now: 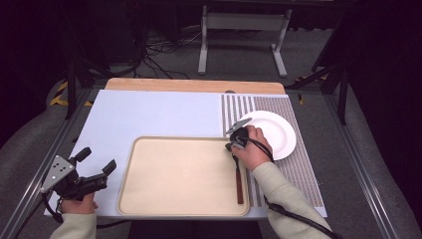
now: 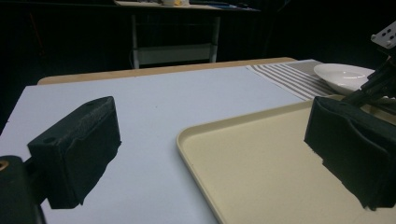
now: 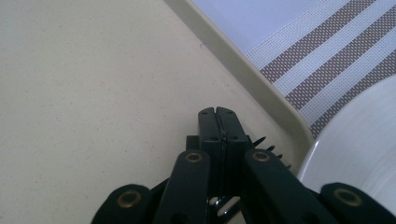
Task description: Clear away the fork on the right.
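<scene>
From above and behind me, the high camera looks down. My left camera looks low past my jaws over the tray (image 2: 261, 158); my right presses close, perhaps angled downward, sharing that tray.

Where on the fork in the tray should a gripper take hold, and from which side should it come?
Grip the fork by its reddish-brown handle, coming from above with the jaws across its width. It lies flat along the tray's right edge, the handle long, straight and exposed; the right gripper is shut over the tine end.
</scene>
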The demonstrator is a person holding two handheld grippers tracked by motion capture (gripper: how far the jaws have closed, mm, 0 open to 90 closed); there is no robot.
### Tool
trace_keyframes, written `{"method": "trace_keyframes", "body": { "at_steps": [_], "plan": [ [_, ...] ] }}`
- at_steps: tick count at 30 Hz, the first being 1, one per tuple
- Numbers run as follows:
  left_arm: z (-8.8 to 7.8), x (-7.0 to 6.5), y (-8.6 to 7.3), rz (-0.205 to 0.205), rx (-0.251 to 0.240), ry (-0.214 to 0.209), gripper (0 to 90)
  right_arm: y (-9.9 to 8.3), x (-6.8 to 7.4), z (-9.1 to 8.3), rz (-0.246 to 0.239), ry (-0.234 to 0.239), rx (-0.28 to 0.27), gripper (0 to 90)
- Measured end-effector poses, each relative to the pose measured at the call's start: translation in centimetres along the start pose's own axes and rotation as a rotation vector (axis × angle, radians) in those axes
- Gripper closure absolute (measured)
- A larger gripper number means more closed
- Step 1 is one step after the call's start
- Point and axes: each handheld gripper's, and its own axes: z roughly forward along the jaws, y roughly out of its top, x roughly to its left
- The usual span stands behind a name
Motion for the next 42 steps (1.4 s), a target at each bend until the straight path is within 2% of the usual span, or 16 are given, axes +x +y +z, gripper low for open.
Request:
{"method": "trace_keyframes", "body": {
  "at_steps": [5,8,12,16,18,23,26,29,36,42],
  "plan": [
    [0.0,0.0,0.0,0.0,-0.001,-0.001,3.9,0.0,0.0,-0.4,0.004,0.007,-0.025,89.4],
    [0.0,0.0,0.0,0.0,0.0,-0.001,3.9,0.2,0.0,-0.9,0.012,0.017,-0.046,81.6],
    [0.0,0.0,0.0,-0.005,0.001,0.001,3.9,0.4,0.3,-1.8,0.036,0.038,-0.11,61.2],
    [0.0,0.0,0.0,-0.003,0.003,0.0,4.0,0.6,0.7,-3.0,0.031,0.04,-0.189,37.5],
    [0.0,0.0,-0.1,-0.004,0.004,0.0,4.0,0.6,0.8,-3.4,0.019,0.037,-0.223,31.3],
    [-0.1,0.0,0.0,-0.001,0.003,0.001,4.0,0.6,1.0,-4.8,0.002,0.04,-0.284,24.0],
    [0.0,-0.1,0.0,-0.003,0.003,0.001,4.0,0.4,1.3,-5.8,-0.041,0.043,-0.334,18.3],
    [0.0,-0.1,0.0,-0.004,0.003,0.001,4.0,-0.2,1.5,-6.7,-0.054,0.04,-0.37,18.2],
    [0.0,-0.1,0.0,-0.002,0.005,0.001,4.0,-2.3,1.4,-9.1,-0.046,0.021,-0.486,16.5],
    [0.0,-0.1,-0.1,-0.001,0.005,0.003,3.9,-5.7,0.8,-10.8,-0.011,0.021,-0.62,16.1]
  ]
}}
